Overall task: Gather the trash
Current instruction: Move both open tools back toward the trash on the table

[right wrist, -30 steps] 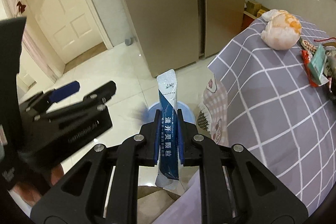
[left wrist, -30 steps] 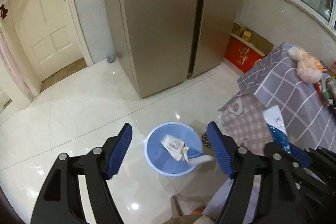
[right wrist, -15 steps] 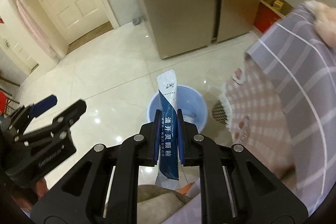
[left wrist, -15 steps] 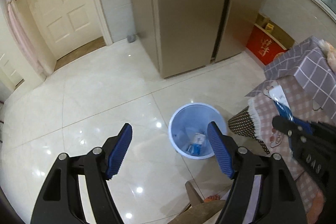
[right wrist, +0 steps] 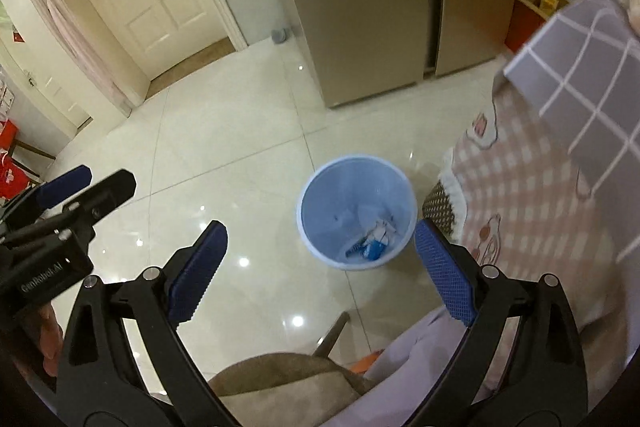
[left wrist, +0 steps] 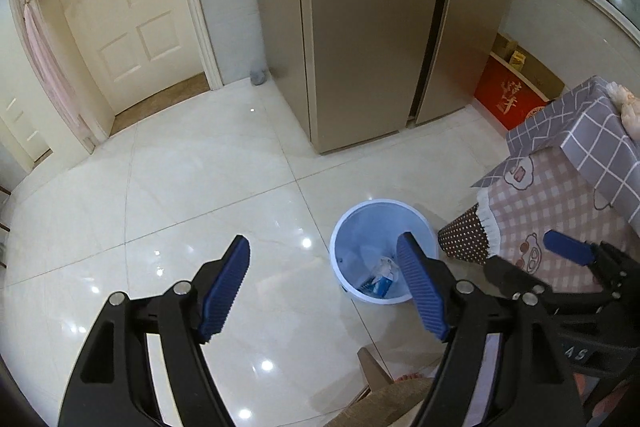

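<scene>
A light blue trash bin [right wrist: 357, 211] stands on the tiled floor beside the table. Crumpled paper and a blue-and-white packet [right wrist: 374, 245] lie in its bottom, also visible in the left wrist view as trash [left wrist: 380, 277] inside the bin [left wrist: 382, 251]. My right gripper [right wrist: 320, 269] hangs above the bin with its jaws opening wide and nothing between them. My left gripper [left wrist: 324, 287] is open and empty, left of the bin, high over the floor. The left gripper [right wrist: 64, 195] also shows at the left edge of the right wrist view.
A table with a grey checked cloth [left wrist: 592, 143] over a pink one [right wrist: 532, 187] stands right of the bin. A tall fridge [left wrist: 360, 27] and a red box [left wrist: 508, 99] stand behind. A brown chair seat [right wrist: 280, 383] sits directly below. A white door [left wrist: 132, 23] is at the back left.
The right gripper opened and the blue-and-white packet it held is gone from its jaws; a blue packet now lies in the bin. The left gripper shifted left, away from above the bin.
</scene>
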A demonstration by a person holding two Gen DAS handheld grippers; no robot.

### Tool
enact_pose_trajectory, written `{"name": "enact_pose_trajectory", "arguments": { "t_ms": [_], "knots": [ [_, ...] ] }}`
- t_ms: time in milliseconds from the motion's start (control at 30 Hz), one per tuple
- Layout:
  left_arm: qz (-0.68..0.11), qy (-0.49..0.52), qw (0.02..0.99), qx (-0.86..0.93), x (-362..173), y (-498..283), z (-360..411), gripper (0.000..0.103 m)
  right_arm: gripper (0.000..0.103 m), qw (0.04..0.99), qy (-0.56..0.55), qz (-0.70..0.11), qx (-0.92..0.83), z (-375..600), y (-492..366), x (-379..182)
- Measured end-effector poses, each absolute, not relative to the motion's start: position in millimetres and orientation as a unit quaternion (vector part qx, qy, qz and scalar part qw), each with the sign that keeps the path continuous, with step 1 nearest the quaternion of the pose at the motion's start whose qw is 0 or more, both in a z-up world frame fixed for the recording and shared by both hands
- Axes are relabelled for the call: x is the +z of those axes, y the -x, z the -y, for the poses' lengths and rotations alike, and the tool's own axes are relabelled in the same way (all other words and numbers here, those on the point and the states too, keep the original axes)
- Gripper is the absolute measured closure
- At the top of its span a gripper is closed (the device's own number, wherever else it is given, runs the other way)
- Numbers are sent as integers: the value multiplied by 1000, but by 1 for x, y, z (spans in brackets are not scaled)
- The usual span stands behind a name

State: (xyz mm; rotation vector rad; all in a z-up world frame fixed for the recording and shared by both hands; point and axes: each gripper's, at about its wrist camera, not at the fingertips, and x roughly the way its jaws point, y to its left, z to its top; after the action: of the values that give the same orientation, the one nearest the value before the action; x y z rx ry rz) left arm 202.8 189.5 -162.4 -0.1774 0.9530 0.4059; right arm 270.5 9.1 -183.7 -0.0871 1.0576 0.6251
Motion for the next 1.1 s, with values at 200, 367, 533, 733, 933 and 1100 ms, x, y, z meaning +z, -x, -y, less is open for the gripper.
{"name": "enact_pose_trajectory", "arguments": {
  "t_ms": [200,367,533,733,933,1100],
  "knots": [
    [-452,82,867,191,-158,-197,-180,28,10,816,39,-496,294,0,-258,-180],
    [-446,80,871,192,-151,-190,-171,28,10,819,36,-485,305,12,-246,-164],
    [-433,79,879,185,-138,-181,-162,28,10,827,34,-461,320,22,-231,-141],
    [-414,70,891,171,-121,-176,-143,24,10,839,26,-436,324,39,-218,-117],
    [-391,66,906,148,-102,-169,-123,24,10,845,1,-414,338,61,-207,-93],
    [-371,70,916,135,-83,-161,-114,24,10,861,-4,-382,335,79,-195,-69]
  ]
}}
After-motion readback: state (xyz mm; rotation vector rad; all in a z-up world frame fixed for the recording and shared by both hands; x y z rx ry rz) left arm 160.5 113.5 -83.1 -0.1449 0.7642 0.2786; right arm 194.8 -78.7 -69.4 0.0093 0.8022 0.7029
